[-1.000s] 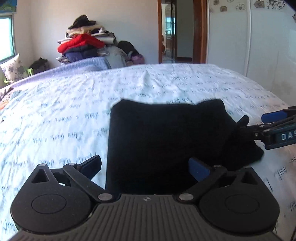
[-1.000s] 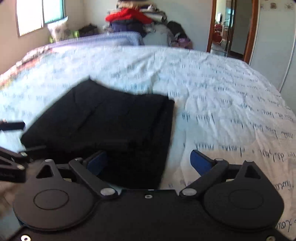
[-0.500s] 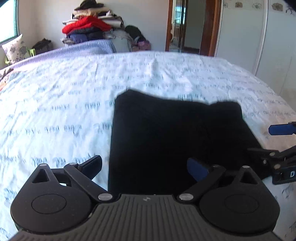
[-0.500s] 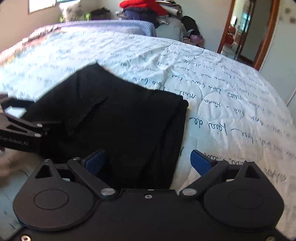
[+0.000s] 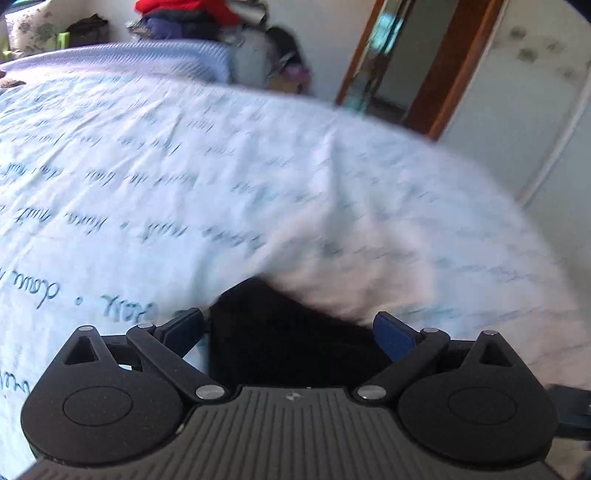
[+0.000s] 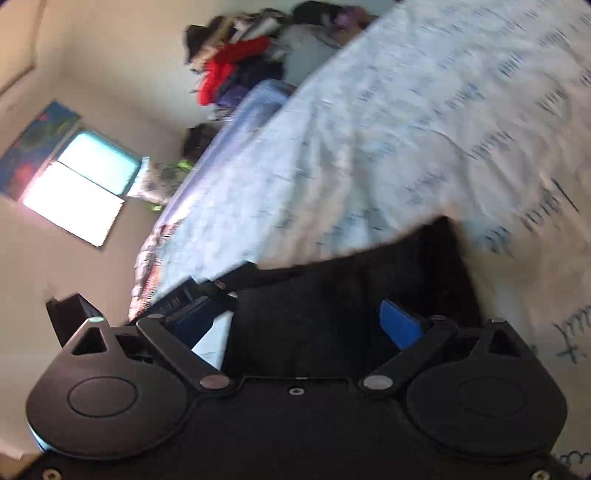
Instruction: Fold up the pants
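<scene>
The folded black pants (image 5: 288,336) lie on the white printed bedspread (image 5: 221,184), right under my left gripper (image 5: 290,328), which is open with its blue pads either side of the near corner of the cloth. In the right wrist view the pants (image 6: 369,295) fill the space between the pads of my right gripper (image 6: 303,321), which is open and rolled strongly to one side. The left gripper (image 6: 188,299) shows at that view's left, beside the pants' edge. Both views are motion-blurred.
A pile of clothes with a red garment (image 5: 184,7) sits past the head of the bed (image 6: 236,55). A wooden door frame (image 5: 443,74) and a white wardrobe (image 5: 535,110) stand at the right. A window (image 6: 77,184) is on the left wall.
Both grippers have dropped low and close over the pants. The left view swung right and the right gripper rolled sharply. Both stay open.
</scene>
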The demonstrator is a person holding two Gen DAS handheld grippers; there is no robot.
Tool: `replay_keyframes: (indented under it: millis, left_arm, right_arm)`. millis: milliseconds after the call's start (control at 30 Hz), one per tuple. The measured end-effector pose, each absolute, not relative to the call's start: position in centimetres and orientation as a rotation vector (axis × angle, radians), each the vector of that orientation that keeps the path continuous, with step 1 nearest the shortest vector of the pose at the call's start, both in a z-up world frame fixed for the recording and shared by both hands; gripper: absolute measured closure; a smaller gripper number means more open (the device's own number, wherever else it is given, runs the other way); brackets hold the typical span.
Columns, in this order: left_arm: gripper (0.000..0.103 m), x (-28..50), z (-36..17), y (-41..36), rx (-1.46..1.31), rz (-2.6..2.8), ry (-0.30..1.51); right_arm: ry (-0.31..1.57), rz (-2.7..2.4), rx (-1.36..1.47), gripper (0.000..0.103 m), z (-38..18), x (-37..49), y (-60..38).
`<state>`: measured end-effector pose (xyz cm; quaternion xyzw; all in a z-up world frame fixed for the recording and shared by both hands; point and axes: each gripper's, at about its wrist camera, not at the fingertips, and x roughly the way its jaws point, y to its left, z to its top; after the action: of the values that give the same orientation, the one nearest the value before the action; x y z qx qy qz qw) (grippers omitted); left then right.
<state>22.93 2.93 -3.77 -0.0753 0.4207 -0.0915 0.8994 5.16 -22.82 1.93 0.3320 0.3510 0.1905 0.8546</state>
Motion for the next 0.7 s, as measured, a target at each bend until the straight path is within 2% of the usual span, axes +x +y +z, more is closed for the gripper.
replay_keyframes:
  millis: [33,167,300,467,700]
  left_arm:
    - [0.0,22.9,-4.2,3.0,-0.131,-0.203,0.832]
    - [0.007,22.3,-3.5,2.8,-0.079,-0.174,0.818]
    - [0.005,21.0,-2.7,2.3,0.004,-0.14,0.758]
    - [0.001,21.5,-3.9,2.4,0.001,-0.129,0.803]
    - [0.005,18.5,-1.7,2.6,0.039,-0.095,0.748]
  right_arm:
    - [0.722,0.423,0.691,0.005,1.7,4.9,-22.9]
    - [0.731,0.394,0.677,0.006,3.1,4.6,-23.1]
    - [0.644,0.461,0.703,0.004,5.0,5.0,-23.0]
    - [0.739,0.441,0.608,0.006,2.3,7.4,-22.0]
    - [0.62,0.363,0.435,0.005,5.5,4.0,-21.6]
